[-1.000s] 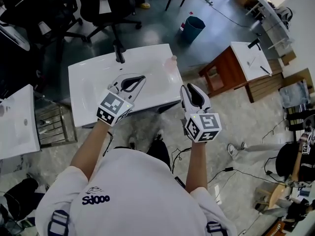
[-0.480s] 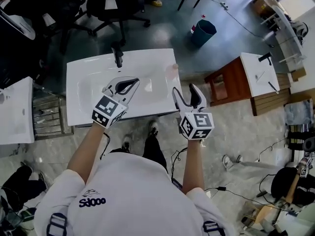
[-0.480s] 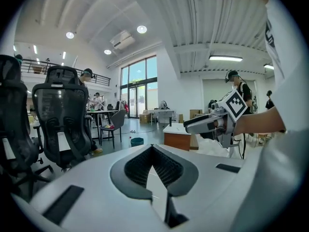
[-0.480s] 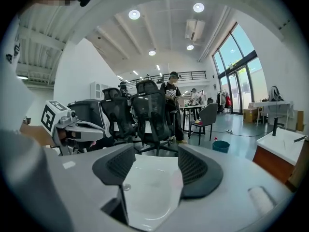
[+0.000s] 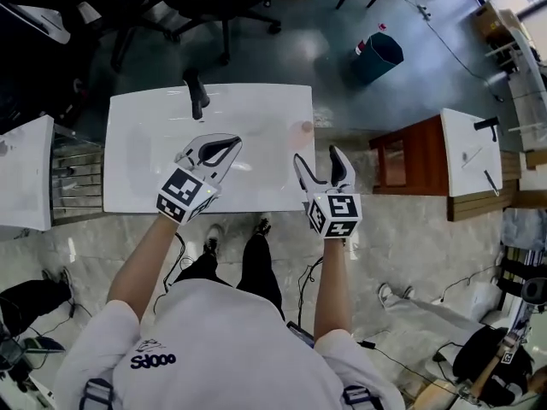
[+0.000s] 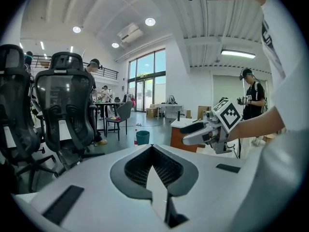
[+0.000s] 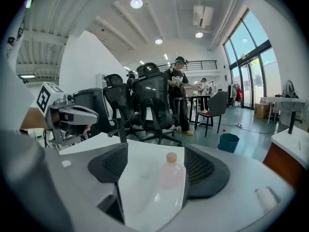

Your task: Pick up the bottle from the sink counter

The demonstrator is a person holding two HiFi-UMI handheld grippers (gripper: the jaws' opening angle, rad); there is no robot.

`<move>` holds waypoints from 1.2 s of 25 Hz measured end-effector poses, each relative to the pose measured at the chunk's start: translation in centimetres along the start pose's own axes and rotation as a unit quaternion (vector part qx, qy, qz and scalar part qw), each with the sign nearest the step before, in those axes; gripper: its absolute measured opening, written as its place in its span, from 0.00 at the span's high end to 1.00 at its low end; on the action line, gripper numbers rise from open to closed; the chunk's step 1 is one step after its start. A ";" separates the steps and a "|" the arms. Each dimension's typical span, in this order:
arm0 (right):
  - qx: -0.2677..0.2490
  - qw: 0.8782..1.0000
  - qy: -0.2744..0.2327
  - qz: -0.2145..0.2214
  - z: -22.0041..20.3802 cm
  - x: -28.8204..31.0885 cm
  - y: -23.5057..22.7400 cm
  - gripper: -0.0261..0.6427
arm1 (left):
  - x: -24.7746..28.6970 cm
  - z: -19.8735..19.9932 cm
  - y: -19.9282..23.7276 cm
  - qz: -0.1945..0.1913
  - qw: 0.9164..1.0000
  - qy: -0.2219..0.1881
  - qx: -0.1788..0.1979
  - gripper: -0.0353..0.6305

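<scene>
A small clear pinkish bottle (image 5: 305, 127) with a tan cap stands upright near the right edge of the white sink counter (image 5: 256, 182). In the right gripper view the bottle (image 7: 171, 173) sits straight ahead of the jaws, beyond their tips. My right gripper (image 5: 317, 157) hovers over the counter's front right corner, short of the bottle; its jaws are opening, with nothing between them. My left gripper (image 5: 232, 141) hangs over the basin's front part, shut and empty. In the left gripper view its pads (image 6: 152, 149) meet, and the right gripper (image 6: 207, 132) shows beyond.
A black faucet (image 5: 195, 92) rises at the counter's back edge. Another white basin (image 5: 21, 182) stands to the left. A wood-sided cabinet (image 5: 427, 165) stands to the right. Behind are a teal bin (image 5: 379, 54) and black office chairs (image 7: 152, 100), with people standing farther back.
The right gripper's jaws have spread from nearly shut to wide apart. The left gripper stays shut over the basin. The head view has shifted, so the counter sits higher in the picture.
</scene>
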State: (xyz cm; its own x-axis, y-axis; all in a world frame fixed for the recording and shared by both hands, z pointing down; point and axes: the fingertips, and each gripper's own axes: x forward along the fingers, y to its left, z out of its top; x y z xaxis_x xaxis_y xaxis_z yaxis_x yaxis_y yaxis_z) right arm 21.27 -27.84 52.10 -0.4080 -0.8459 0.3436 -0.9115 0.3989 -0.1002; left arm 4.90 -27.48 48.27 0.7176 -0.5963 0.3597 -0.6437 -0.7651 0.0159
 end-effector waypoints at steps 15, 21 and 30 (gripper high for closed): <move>-0.042 0.992 0.103 0.059 -8.8 9.4 -2.9 0.32 | 3.6 -5.6 1.4 0.050 0.995 0.069 -0.046 0.94; -0.082 0.986 0.125 0.075 -10.1 11.3 -3.1 0.31 | 3.7 -7.6 1.6 0.067 0.992 0.086 -0.064 0.94; -0.096 0.980 0.150 0.086 -12.2 13.3 -3.2 0.31 | 3.6 -9.3 1.3 0.082 0.988 0.103 -0.076 0.94</move>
State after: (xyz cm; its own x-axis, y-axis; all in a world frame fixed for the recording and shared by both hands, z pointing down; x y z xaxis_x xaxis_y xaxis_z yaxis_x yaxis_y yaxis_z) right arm 19.36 -36.01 68.42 -0.4949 -0.6291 0.5995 -0.7922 0.6101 -0.0138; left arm 4.23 -28.38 58.25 0.5406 -0.6352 0.5517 -0.7906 -0.6077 0.0751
